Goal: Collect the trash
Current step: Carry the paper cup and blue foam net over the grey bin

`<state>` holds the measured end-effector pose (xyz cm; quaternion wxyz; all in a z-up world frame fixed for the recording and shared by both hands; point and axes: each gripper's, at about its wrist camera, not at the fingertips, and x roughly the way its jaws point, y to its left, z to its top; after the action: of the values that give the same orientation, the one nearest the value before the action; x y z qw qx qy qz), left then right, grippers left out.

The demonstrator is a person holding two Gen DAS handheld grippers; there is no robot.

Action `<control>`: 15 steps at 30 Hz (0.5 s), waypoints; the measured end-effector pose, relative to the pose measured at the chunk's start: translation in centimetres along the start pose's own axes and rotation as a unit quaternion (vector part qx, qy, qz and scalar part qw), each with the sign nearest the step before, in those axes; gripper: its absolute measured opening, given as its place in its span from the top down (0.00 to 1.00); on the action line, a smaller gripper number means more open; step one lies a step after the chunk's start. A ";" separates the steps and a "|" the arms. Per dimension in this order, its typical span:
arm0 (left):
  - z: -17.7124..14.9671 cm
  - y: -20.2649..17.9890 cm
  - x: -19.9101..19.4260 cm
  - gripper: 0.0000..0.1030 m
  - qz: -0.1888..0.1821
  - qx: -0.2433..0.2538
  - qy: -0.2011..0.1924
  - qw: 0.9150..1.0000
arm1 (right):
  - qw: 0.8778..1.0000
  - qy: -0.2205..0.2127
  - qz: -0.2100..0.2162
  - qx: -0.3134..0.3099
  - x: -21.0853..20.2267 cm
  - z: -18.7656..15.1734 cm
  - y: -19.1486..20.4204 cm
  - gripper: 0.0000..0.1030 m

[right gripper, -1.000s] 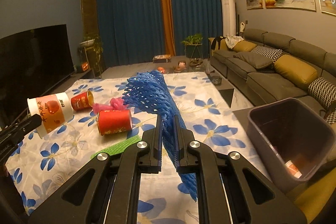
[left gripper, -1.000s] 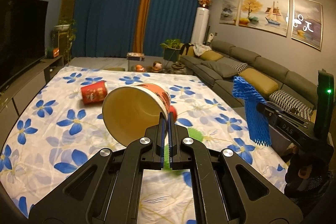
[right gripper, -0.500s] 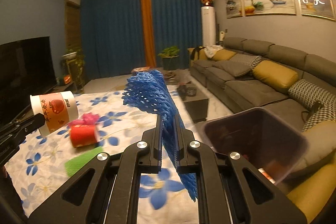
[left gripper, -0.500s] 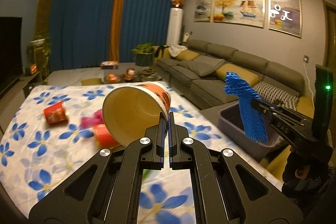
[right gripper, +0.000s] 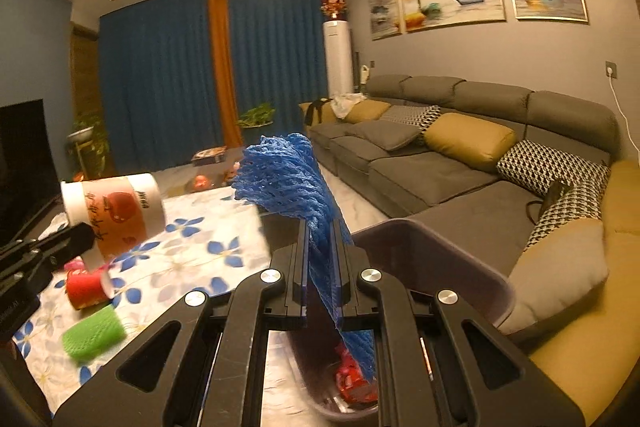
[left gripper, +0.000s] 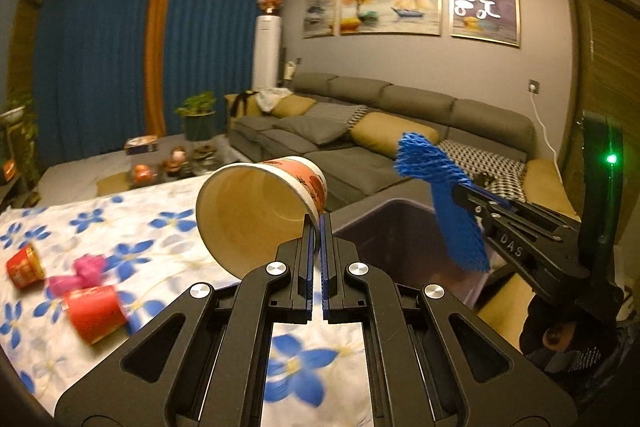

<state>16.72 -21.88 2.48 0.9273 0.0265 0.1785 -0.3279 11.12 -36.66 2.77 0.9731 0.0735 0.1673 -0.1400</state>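
Paper cup in left gripper, blue foam net in right gripper

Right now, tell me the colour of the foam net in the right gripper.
Blue. The foam net shows best in the right wrist view, pinched between the fingers.

Two matte black hand-held grippers with blue finger pads

The left hand-held gripper has angular black linkage arms with triangular cut-outs, four round silver screws set behind its narrow fingers, and blue pad strips along their inner faces. The right hand-held gripper is built the same, with four silver screws and blue-edged pads. Seen from the left wrist view, the right one carries white "DAS" lettering on its side and, behind that lettering, an upright black block with a green light.
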 end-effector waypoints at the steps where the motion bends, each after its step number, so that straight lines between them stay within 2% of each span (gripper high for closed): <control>1: 0.1 -0.4 0.5 0.98 -0.004 0.001 0.000 1.000 | 1.000 -0.001 -0.003 0.004 0.1 0.0 -0.6 0.90; 7: 0.2 -3.2 4.2 0.98 -0.036 0.012 0.012 0.999 | 1.000 0.000 -0.017 0.020 0.8 0.0 -2.9 0.90; 15: -0.1 -4.5 7.2 0.98 -0.057 0.013 0.026 0.998 | 0.999 -0.002 -0.025 0.033 1.6 0.1 -4.9 0.90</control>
<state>19.10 -29.65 0.19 0.9017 0.0367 0.1996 -0.3817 11.17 -41.77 1.84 0.9667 0.1013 0.1627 -0.1697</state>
